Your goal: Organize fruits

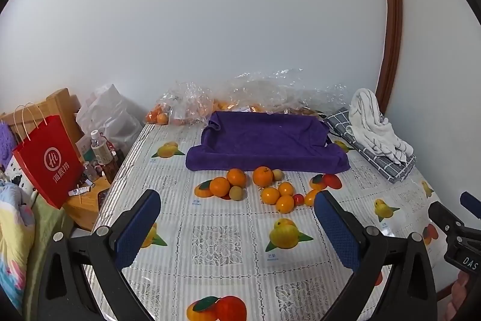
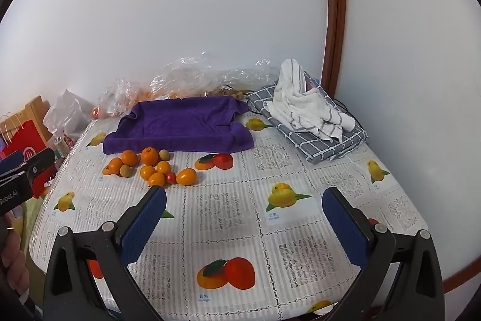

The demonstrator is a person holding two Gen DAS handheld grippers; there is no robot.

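Hovering over the near part of the table (image 1: pixel 228 245), the left gripper (image 1: pixel 237 218) and right gripper (image 2: pixel 244 214) both stand spread wide, holding nothing. The fruits (image 1: pixel 264 188) lie clustered farther back, just in front of the purple towel-lined tray (image 1: pixel 264 137), nearer the left gripper.

red bag (image 1: pixel 49 163): "海底捞" | right gripper (image 1: pixel 463 253): "DAS" | left gripper (image 2: pixel 18 188): "Robot.AI"

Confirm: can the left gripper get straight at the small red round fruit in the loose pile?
Probably yes. The left gripper is open and the small red round fruit lies just ahead, though orange round fruits touch it.
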